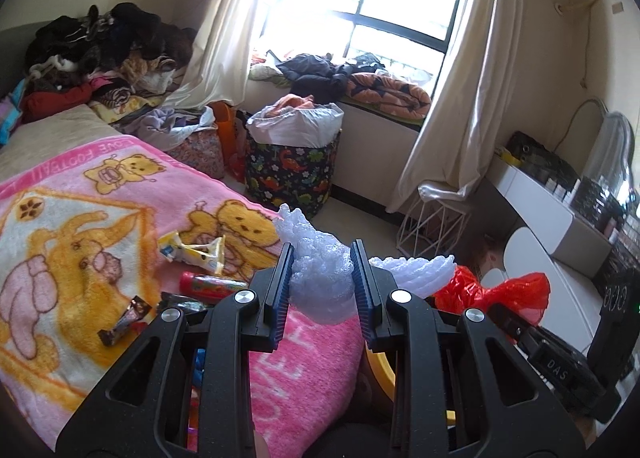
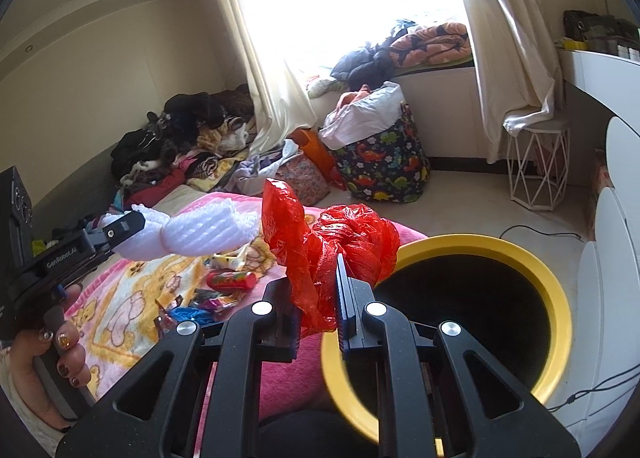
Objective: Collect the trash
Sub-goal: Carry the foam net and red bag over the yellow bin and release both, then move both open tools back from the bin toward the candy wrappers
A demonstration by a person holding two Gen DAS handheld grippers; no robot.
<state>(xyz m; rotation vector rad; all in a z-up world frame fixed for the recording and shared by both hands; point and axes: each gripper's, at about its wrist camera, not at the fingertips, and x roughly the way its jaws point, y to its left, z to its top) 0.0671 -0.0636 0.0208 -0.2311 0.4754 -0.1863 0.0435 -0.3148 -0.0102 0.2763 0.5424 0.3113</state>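
1. Between the pads of the left gripper (image 1: 323, 278) sits a wad of white foam wrap (image 1: 320, 274), pinched at its middle so both loose ends stick out; the squeeze looks just firm enough to carry it.
2. Just to its right, the right gripper (image 2: 318, 312) has its jaws nearly together on a crumpled red bag (image 2: 336, 242), clamped low so most of the bag bunches above the pads.
3. Each claw carries one soft piece, probably so that both can go into the bin (image 2: 552, 298) in one trip.
4. The bin, yellow-rimmed and dark inside, stands right beside the bed with its mouth up; the red bag hangs at its near rim, the foam further left over the bed.
5. A hand (image 2: 48, 362) grips the handle of the left gripper at the picture's edge.
6. More trash lies on the pink bear blanket (image 1: 80, 258): a red tube (image 1: 212, 283), a yellow wrapper (image 1: 192, 252), a brown wrapper (image 1: 124, 320) and some small bright pieces.
7. Beyond the bed are a clothes heap (image 1: 104, 46), a dinosaur-print hamper (image 1: 292, 174), a wire stool (image 1: 436, 226), cream curtains and a bright window with bedding on the sill.
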